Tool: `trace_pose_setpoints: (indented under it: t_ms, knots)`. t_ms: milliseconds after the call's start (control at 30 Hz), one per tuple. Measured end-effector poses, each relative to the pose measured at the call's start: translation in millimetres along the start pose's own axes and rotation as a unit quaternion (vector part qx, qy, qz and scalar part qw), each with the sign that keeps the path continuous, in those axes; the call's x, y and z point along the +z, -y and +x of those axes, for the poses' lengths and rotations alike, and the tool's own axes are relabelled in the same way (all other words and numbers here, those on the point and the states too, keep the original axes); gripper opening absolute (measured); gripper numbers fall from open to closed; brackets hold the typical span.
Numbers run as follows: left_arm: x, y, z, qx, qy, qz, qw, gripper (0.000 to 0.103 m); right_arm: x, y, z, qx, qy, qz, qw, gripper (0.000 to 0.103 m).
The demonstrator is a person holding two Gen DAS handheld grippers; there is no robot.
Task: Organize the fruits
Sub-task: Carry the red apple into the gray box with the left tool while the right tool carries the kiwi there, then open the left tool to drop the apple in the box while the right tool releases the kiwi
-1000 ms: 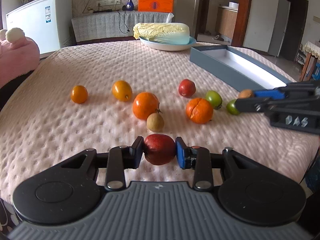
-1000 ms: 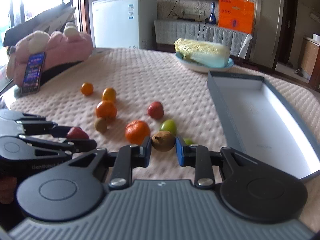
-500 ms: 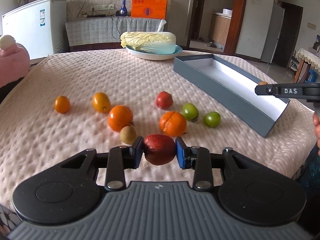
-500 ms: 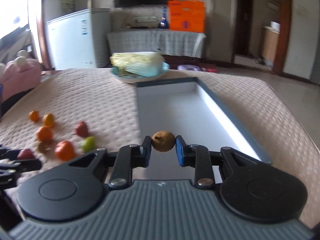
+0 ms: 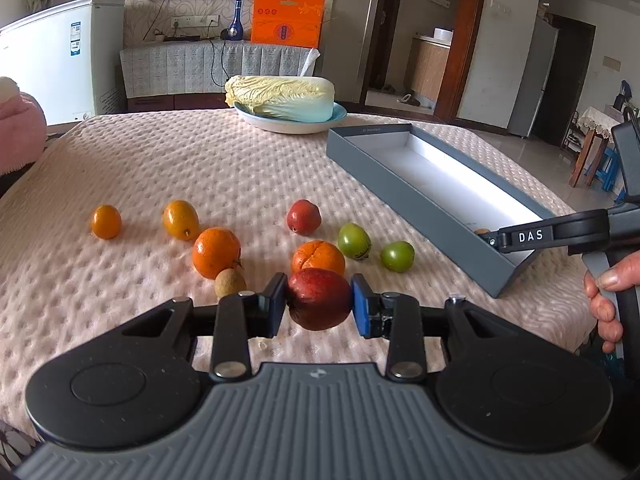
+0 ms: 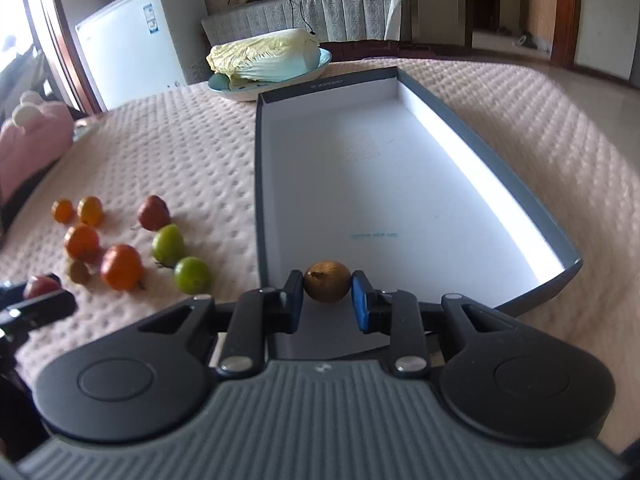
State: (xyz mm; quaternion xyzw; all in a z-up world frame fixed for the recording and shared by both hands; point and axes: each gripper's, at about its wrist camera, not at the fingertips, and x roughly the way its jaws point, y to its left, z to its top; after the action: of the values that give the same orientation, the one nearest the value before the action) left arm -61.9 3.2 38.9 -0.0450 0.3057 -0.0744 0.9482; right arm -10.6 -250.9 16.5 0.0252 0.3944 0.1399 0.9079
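Left gripper (image 5: 319, 305) clamps a smooth, dark red fruit (image 5: 319, 304) above the dimpled pink cloth (image 5: 200, 160). Right gripper (image 6: 327, 288) pinches a small, round, rough brown fruit (image 6: 327, 281) over the near end of the shallow grey box (image 6: 500, 168), white inside.

"DAS" – white letters on right gripper (image 5: 486, 236) finger. Orange box (image 5: 286, 16), fridge stickers (image 5: 75, 36), grey box (image 6: 374, 235) inner print – unreadable.

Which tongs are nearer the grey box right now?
Right. The right tongs hold a small brown fruit over the near end of the grey box. The left tongs grip a red fruit above the cloth, beside the loose fruit.
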Motion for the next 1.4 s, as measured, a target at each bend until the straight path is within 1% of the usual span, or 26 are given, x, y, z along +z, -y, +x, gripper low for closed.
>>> trace_pose_setpoints:
  t_ms: [100,200,267,367,400,467,567,667,700,800,867,1000,1067,1133,1233,1400]
  knots:
    - [1.8,-0.7,-1.5,-0.002,0.002,-0.006,1.0000,0.039,-0.3,-2.7,-2.0,0.007,-0.002,0.007,1.000,0.029]
    - [4.0,3.0,-3.8,-0.006,0.006,-0.007,0.9999,0.039,1.1,1.4,-4.1,0.040,-0.006,0.041,0.998,0.029]
    - [5.4,7.8,-4.9,-0.010,0.009,-0.005,0.9999,0.040,0.1,0.4,-5.1,0.039,-0.005,0.042,0.998,0.029]
    - [7.0,15.7,-4.5,-0.017,0.010,-0.004,0.9998,0.040,2.0,11.7,-6.5,0.064,-0.006,0.088,0.994,0.029]
    - [7.7,19.5,-4.5,-0.019,0.010,-0.001,0.9998,0.040,2.4,12.7,-8.2,0.069,-0.006,0.094,0.993,0.029]
    - [9.1,27.2,-4.8,-0.023,0.013,0.004,0.9996,0.040,2.1,12.0,-10.6,0.053,0.000,0.086,0.995,0.029]
    - [13.7,38.2,-5.2,-0.032,0.017,0.014,0.9992,0.040,6.1,16.6,-19.4,0.042,0.024,0.082,0.995,0.029]
    - [21.7,50.9,-4.8,-0.042,0.028,0.028,0.9983,0.040,7.0,22.7,-28.0,0.012,0.040,0.059,0.997,0.029]
    - [24.7,54.5,-3.2,-0.046,0.030,0.029,0.9981,0.040,6.7,25.3,-28.9,0.004,0.038,0.051,0.998,0.029]
    - [34.1,66.6,6.0,-0.056,0.028,0.032,0.9975,0.040,4.2,28.5,-27.3,-0.038,0.029,0.005,0.999,0.029]
    - [41.6,78.5,15.1,-0.062,0.032,0.037,0.9969,0.040,2.7,35.2,-24.3,-0.056,0.018,-0.005,0.998,0.029]
    - [59.3,105.6,41.7,-0.082,0.038,0.045,0.9949,0.040,0.0,41.5,-24.5,-0.060,0.021,-0.009,0.998,0.029]
    - [65.1,118.3,58.6,-0.085,0.036,0.051,0.9944,0.040,-1.4,39.4,-23.1,-0.062,0.017,-0.009,0.998,0.029]
    - [66.4,129.0,76.4,-0.088,0.028,0.051,0.9944,0.040,-2.1,41.8,-19.8,-0.058,0.007,0.008,0.998,0.029]
    - [66.2,141.5,101.5,-0.086,0.009,0.049,0.9950,0.040,-3.7,43.4,-21.7,-0.058,0.004,0.018,0.998,0.029]
    - [64.0,156.4,127.4,-0.083,0.006,0.072,0.9939,0.040,-9.3,46.9,-28.6,-0.041,0.001,0.033,0.999,0.029]
